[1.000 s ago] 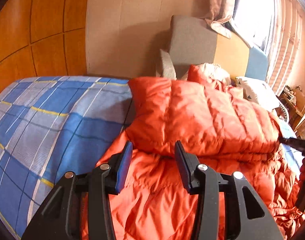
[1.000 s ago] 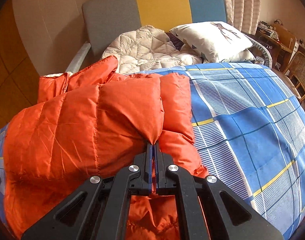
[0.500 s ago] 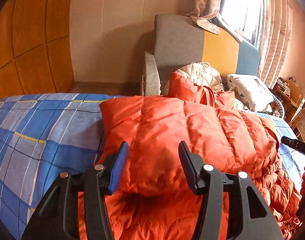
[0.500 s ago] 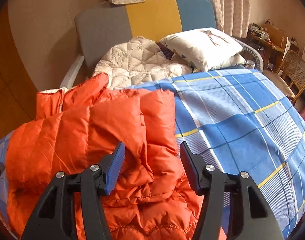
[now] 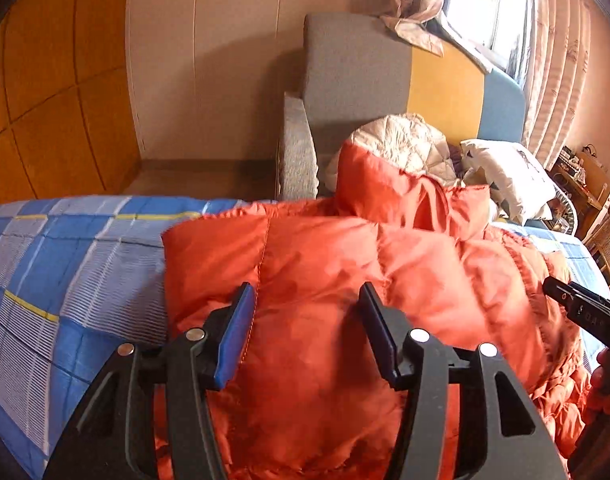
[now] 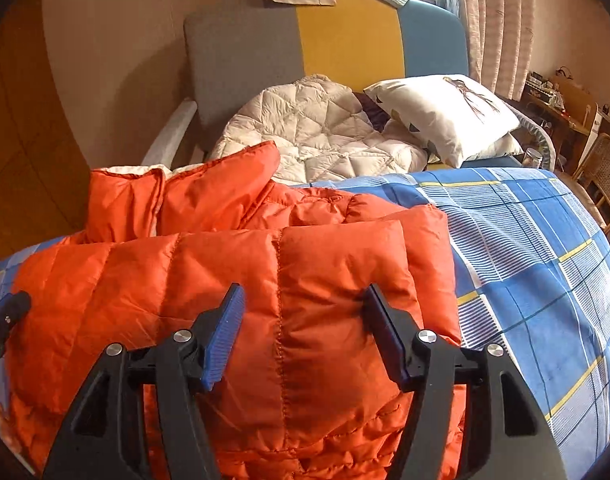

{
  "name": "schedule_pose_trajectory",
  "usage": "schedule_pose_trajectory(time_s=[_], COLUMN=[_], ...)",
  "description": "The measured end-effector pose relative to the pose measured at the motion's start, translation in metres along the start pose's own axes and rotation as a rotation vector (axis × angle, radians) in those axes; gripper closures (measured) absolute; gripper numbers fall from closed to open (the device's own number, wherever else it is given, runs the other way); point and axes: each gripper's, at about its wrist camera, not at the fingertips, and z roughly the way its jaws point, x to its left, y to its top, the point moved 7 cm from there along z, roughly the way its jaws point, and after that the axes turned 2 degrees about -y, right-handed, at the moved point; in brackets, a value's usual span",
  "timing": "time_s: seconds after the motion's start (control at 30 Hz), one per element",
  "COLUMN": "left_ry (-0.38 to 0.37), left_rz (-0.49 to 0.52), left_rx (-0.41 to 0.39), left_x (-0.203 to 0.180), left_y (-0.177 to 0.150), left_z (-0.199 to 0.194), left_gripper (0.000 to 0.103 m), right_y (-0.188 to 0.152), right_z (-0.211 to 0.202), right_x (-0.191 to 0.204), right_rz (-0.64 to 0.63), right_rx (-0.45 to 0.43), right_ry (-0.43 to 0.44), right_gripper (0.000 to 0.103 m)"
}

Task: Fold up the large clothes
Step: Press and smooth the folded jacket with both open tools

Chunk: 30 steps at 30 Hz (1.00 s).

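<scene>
Orange jacket (image 6: 233, 280): one flap was folded over, more folding was left.

The orange jacket lay on the blue checked bed (image 6: 537, 248), with the white pillow (image 6: 445, 112) at 1 o'clock in the right view. Its top part was laid back over the rest, so the first fold looked done. The bottom, at 6 o'clock, was bunched up and looked not yet tidy. The right tongs (image 6: 303, 336) had just been opening; they stood spread over the jacket, pinching nothing. The left tongs (image 5: 305, 328) were spread too, over the jacket, holding nothing.
</scene>
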Motion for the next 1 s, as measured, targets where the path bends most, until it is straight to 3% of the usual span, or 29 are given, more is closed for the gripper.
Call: schedule_pose_trajectory(time_s=[0.27, 0.6, 0.77, 0.9, 1.0], left_ry=[-0.013, -0.012, 0.002, -0.053, -0.089], left_rz=[-0.050, -0.068, -0.021, 0.009, 0.050], left_rx=[0.018, 0.048, 0.015, -0.030, -0.010], left_x=[0.006, 0.009, -0.002, -0.025, -0.047], left_y=[-0.027, -0.035, -0.024, -0.016, -0.022], left_z=[0.026, 0.040, 0.013, -0.009, -0.008], left_gripper=[0.048, 0.048, 0.039, 0.039, 0.039], right_y=[-0.022, -0.028, -0.022, -0.016, -0.024], right_z=[0.034, 0.052, 0.041, 0.009, -0.008], right_x=[-0.007, -0.003, -0.002, 0.003, 0.019], right_rz=[-0.054, -0.083, -0.093, -0.066, -0.086], right_rx=[0.012, 0.033, 0.058, 0.016, 0.009], right_ry=[-0.029, -0.042, -0.057, 0.005, 0.071], right_gripper=[0.040, 0.040, 0.035, 0.029, 0.024])
